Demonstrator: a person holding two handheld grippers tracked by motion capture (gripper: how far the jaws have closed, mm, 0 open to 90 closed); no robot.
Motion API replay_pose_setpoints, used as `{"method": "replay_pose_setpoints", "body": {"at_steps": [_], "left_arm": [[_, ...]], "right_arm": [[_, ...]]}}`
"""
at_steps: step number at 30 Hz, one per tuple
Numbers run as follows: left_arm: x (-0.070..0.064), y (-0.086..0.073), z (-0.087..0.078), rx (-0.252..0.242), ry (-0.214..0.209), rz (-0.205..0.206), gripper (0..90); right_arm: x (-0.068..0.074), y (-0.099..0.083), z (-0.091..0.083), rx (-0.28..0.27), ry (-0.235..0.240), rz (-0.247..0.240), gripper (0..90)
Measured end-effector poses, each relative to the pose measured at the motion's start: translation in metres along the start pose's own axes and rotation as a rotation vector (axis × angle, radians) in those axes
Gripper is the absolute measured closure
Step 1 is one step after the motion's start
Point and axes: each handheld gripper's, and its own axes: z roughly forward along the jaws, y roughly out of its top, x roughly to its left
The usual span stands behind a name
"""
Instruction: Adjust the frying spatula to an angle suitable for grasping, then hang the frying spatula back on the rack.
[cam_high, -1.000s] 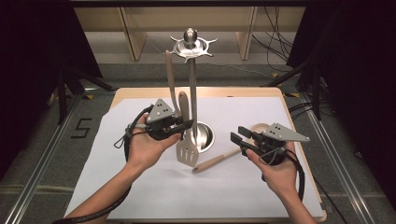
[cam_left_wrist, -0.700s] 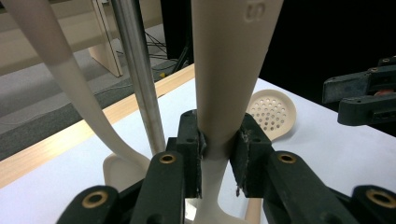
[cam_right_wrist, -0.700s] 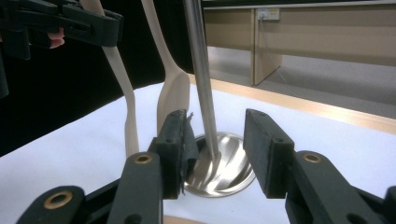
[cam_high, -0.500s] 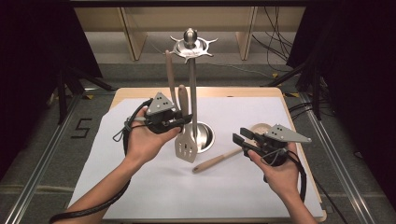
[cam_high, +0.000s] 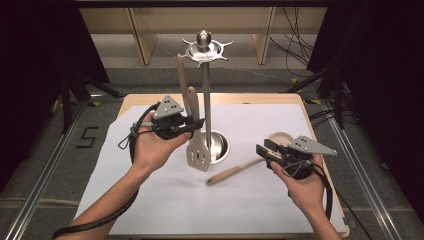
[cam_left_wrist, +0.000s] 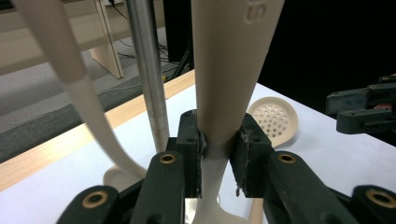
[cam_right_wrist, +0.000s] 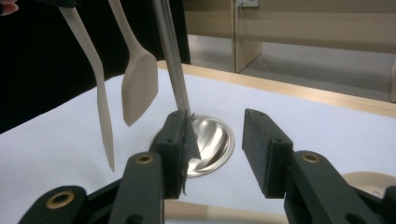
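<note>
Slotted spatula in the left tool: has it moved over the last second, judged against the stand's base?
Yes. The slotted spatula, clamped in the left tool, has risen slightly and shifted left; its blade overlaps the stand's round base less than before.

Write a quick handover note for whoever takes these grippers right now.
Left gripper: shut on the slotted turner, gripping its handle and holding it up beside the rack pole, off the table.
Right gripper: open, holding nothing, hovering by the skimmer that lies on the white sheet.
One spoon already hangs from the rack top.
Done: spoon hung, turner lifted.
Left, probably: hook the turner on the rack, then pick up and hang the skimmer.
</note>
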Motion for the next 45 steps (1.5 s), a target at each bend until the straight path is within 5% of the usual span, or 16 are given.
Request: {"method": "replay_pose_setpoints", "body": {"at_steps": [1,6,7,10,13,17,21,26,27,30,32,34,45], "left_arm": [[0.000,0.000,0.000,0.000,-0.001,0.000,73.9],[0.000,0.003,0.000,0.001,0.002,-0.002,73.9],[0.001,0.004,0.000,0.003,0.002,0.003,73.9],[0.000,0.006,0.001,0.011,-0.001,-0.015,73.9],[-0.001,0.007,0.002,0.011,-0.006,-0.012,73.9],[-0.001,0.009,0.004,0.017,-0.005,-0.017,73.9],[0.000,0.010,0.006,0.016,-0.003,-0.028,73.9],[0.000,0.014,0.007,0.014,0.005,-0.013,73.9],[0.000,0.016,0.006,0.015,0.008,-0.012,73.9],[-0.001,0.019,0.006,0.010,0.006,-0.007,73.9],[-0.001,0.020,0.006,0.007,0.008,-0.006,73.9],[0.000,0.022,0.007,0.010,0.010,-0.003,73.9],[0.000,0.031,0.006,0.005,0.018,0.004,73.9]], "right_arm": [[-0.002,0.000,0.001,-0.006,-0.001,-0.031,61.5],[-0.001,-0.001,-0.001,-0.010,0.000,-0.024,61.5],[0.000,-0.002,-0.002,-0.008,-0.005,0.007,61.5],[-0.006,-0.002,-0.002,-0.014,0.001,-0.023,61.5],[-0.004,-0.002,-0.004,-0.004,-0.006,0.012,61.5],[-0.007,-0.002,-0.004,-0.025,-0.016,-0.039,61.5],[-0.004,-0.002,-0.004,-0.010,0.000,0.000,61.5],[-0.003,-0.003,-0.003,-0.007,0.012,0.006,61.5],[-0.005,-0.003,-0.003,-0.013,0.001,-0.034,61.5],[-0.001,-0.004,-0.003,-0.004,0.013,0.008,61.5],[-0.003,-0.004,-0.002,-0.009,0.012,-0.021,61.5],[0.000,-0.003,-0.003,0.002,0.013,0.015,61.5],[-0.002,-0.003,-0.004,-0.007,0.005,0.007,61.6]]}}
